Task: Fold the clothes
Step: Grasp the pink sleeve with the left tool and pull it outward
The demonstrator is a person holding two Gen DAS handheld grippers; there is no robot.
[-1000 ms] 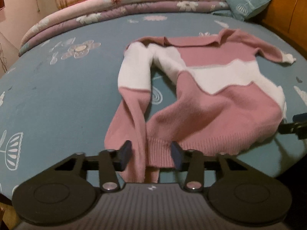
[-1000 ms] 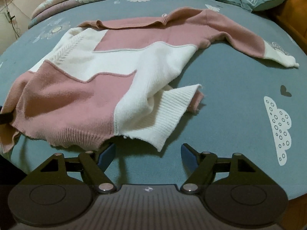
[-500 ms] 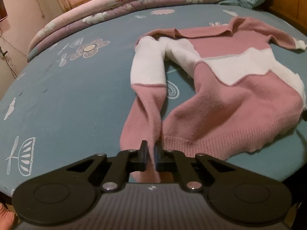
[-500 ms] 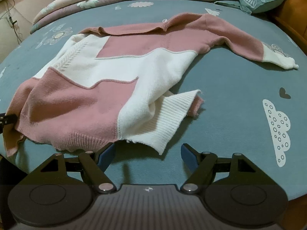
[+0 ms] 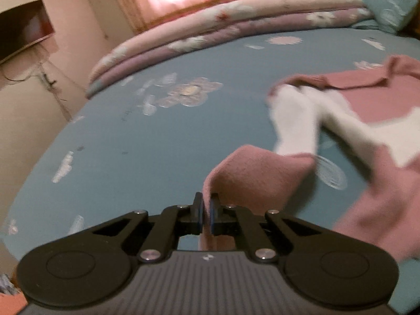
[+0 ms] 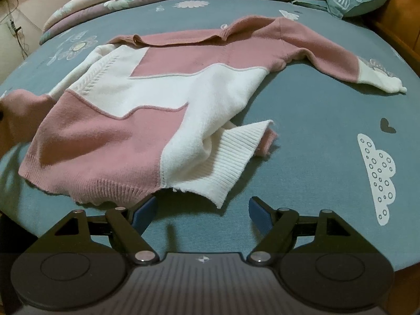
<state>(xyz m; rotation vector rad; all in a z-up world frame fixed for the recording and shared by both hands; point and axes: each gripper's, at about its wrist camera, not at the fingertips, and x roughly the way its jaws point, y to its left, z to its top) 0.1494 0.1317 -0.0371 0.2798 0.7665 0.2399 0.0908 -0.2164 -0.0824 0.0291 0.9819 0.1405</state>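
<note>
Left claw [image 5: 206,211] now clamped on lifted sleeve [image 5: 258,173], one sweater [image 6: 147,110], right claw [image 6: 200,210] wide, empty

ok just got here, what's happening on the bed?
A person with a handheld gripper in each hand is folding a pink and white knitted sweater spread on a blue patterned bedsheet. The left gripper is shut on the pink end of one sleeve, which is raised off the sheet. The right gripper hangs open just short of the sweater's ribbed hem, holding nothing.
</note>
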